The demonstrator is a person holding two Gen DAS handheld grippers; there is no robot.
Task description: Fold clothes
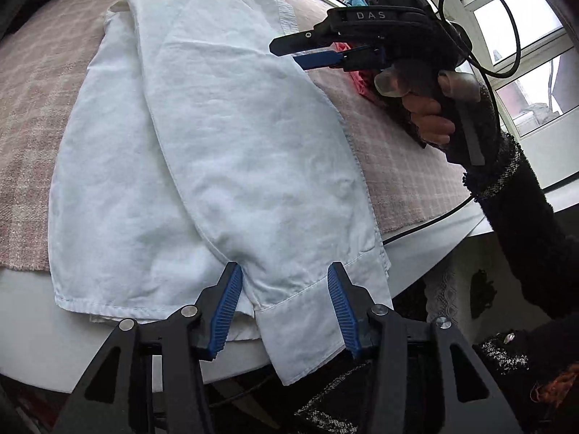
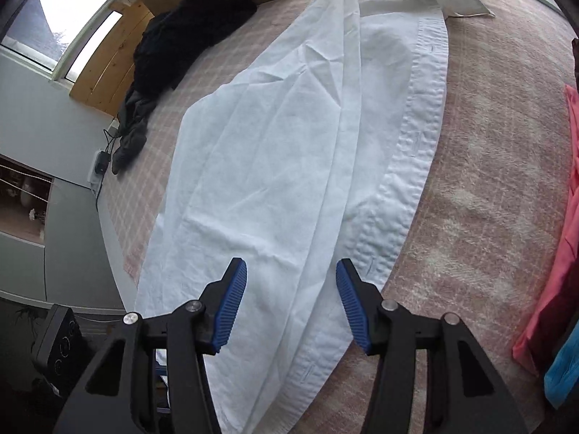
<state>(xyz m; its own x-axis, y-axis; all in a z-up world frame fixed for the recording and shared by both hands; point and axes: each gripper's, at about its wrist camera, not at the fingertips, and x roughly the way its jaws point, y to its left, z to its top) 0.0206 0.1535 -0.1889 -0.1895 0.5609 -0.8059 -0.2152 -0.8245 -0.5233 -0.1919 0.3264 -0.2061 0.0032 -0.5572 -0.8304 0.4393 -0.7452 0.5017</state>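
A white shirt [image 1: 217,126] lies lengthwise on the table, one sleeve folded over its body. The sleeve's cuff [image 1: 304,322] hangs over the near table edge. My left gripper [image 1: 284,275] hovers just above that cuff. Its jaws stand apart on either side of the sleeve end, and the pads do not press the cloth. In the left wrist view my right gripper [image 1: 284,52] is held by a hand in a dark sleeve over the shirt's right edge, open and empty. In its own view the right gripper [image 2: 291,275] is open above the folded shirt [image 2: 289,144], near the button placket [image 2: 416,137].
A pink plaid cloth [image 2: 488,181] covers the table. A black garment [image 2: 181,36] lies at the far left, with pink [image 2: 564,235] and blue [image 2: 564,372] garments at the right edge. A black cable [image 1: 434,220] runs off the white table edge [image 1: 54,343]. Windows stand behind.
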